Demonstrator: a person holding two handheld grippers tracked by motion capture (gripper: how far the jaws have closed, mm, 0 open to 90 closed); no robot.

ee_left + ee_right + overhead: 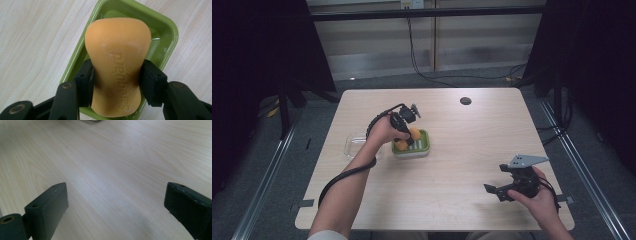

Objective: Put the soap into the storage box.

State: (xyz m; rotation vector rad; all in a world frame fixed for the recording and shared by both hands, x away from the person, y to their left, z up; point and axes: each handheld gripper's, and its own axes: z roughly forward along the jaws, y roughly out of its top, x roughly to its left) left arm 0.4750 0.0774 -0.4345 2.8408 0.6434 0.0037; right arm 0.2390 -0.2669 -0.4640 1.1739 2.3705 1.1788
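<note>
Now, left gripper (pixel 117 80): clamped on orange soap bar (pixel 118 62), over green dish (pixel 170 32).
Right gripper (pixel 116 207): jaws wide apart, holding nothing, above table (pixel 112 157).

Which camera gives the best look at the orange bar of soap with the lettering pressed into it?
The left gripper view: the orange bar of soap fills the frame, embossed lettering readable, clamped at its waist by the left gripper over the green plastic dish. In the high view the soap is small and half covered by the hand. The right gripper view looks at bare wooden table.
</note>
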